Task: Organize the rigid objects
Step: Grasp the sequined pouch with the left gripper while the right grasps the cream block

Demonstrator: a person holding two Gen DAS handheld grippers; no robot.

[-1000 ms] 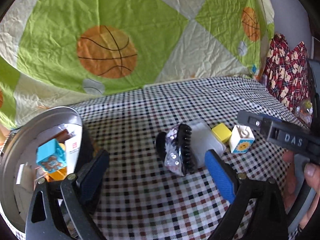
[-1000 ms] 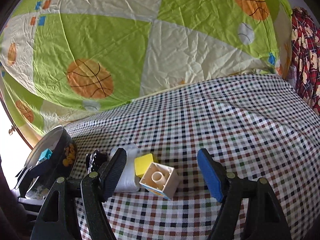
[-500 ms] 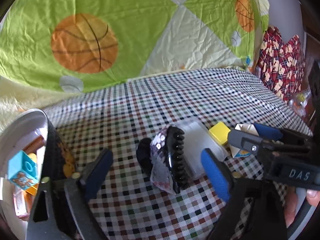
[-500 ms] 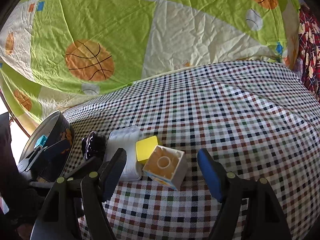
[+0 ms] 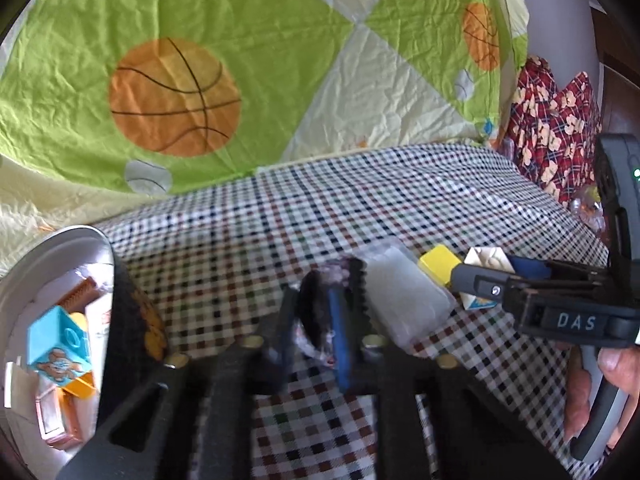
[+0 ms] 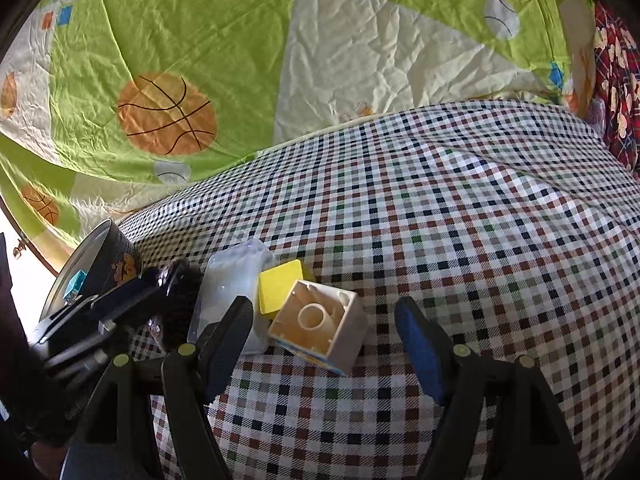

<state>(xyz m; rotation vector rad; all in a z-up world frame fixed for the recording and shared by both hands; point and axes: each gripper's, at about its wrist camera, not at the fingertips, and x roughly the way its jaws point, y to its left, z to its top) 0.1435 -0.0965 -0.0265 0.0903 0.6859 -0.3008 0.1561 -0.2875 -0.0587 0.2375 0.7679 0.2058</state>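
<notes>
Left hand-held gripper (image 5: 312, 324) low over the checked tablecloth (image 5: 280, 232), blue-padded fingers (image 5: 340, 344) clamped on the black toothed hair clip with sequinned trim (image 5: 320, 316), which lies on the cloth just left of the clear rectangular plastic case (image 5: 400, 292). Right hand-held gripper (image 6: 324, 344) level and low, jaws spread wide on either side of the cream hollow plastic building block (image 6: 320, 324), neither pad touching it. Block tipped with its open underside up, touching the small yellow cube (image 6: 280, 286) beside the case.

Only in the left wrist view: inside of the round metal tin (image 5: 52, 248) at far left, holding a light blue printed block (image 5: 56, 344) among orange pieces, and bare fingers (image 5: 616, 364) gripping the right tool's handle. Only in the right wrist view: stud socket inside the cream block, plus the tin's dark outer wall. Green and cream basketball-print quilt (image 6: 200, 60) behind in both.
</notes>
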